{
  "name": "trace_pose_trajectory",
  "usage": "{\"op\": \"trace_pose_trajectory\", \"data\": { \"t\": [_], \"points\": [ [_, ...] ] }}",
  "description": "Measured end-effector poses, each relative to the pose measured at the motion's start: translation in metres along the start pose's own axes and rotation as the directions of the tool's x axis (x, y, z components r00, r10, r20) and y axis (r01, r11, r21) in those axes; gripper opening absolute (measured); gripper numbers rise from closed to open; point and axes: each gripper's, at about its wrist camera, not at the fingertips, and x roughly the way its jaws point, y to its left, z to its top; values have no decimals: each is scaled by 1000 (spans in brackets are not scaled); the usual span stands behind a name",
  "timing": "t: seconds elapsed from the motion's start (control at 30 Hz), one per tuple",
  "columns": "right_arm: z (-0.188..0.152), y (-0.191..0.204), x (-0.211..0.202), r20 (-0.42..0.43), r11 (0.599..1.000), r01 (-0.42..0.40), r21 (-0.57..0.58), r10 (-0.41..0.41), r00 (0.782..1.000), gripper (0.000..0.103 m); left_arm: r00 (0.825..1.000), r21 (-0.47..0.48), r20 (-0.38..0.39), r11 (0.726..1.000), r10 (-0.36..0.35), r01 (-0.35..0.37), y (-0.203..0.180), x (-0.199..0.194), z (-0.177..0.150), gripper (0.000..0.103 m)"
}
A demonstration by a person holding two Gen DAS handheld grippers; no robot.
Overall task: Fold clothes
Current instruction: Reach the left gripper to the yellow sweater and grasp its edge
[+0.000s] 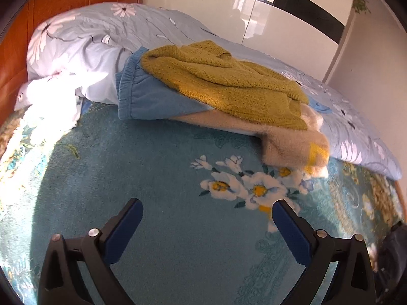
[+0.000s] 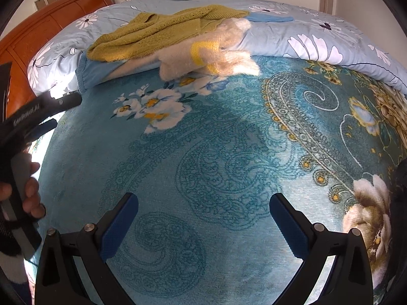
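Over the teal blanket (image 2: 203, 152), the left gripper (image 1: 207, 212) and right gripper (image 2: 203, 207) hover with jaws spread wide, holding nothing. Beyond them lies a heap of clothes: a green sweater (image 1: 223, 81) on top of blue trousers (image 1: 147, 96) and a cream fuzzy garment (image 1: 287, 142), against the floral quilt (image 1: 101, 33).

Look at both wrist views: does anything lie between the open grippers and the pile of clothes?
Nothing visible does. Only bare teal blanket separates the left gripper and right gripper from the green sweater topping the pile.
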Motion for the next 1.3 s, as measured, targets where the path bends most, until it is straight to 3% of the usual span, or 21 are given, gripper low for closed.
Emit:
{"op": "trace_pose_trajectory", "data": {
  "t": [0.1,0.23,0.33,0.4,0.47,0.53,0.73,0.83,1.13,1.3],
  "points": [
    [2,-11,0,-1,1000,-1,19,1,1000,103,995,-118,-37,989,-96,91,17,29,36,101],
    [2,-25,0,-1,999,7,37,-7,1000,103,996,-154,7,984,-91,91,23,53,86,98],
    [2,-36,2,-6,999,13,51,-13,1000,103,993,-204,-5,972,-120,116,29,79,115,95],
    [0,-42,5,-21,998,8,67,-6,1000,103,989,-281,-14,950,-149,139,38,99,125,90],
    [-2,-47,7,-30,997,1,79,1,1000,103,989,-341,-38,932,-144,123,45,117,130,77],
    [-4,-51,7,-32,997,3,81,0,999,103,989,-374,-50,921,-139,110,49,129,134,57],
    [-9,-65,5,-25,994,20,112,-17,1000,103,993,-458,-40,885,-116,85,53,141,147,55],
    [-15,-69,6,-33,991,17,134,-13,999,103,997,-451,-40,892,-68,42,46,137,151,42],
    [-21,-68,2,-29,992,14,122,-10,1000,103,996,-298,-81,953,29,-52,13,121,163,37],
    [-21,-68,2,-26,993,9,121,-6,1000,103,994,-229,-96,970,57,-78,-1,113,161,37]
  ]
}}
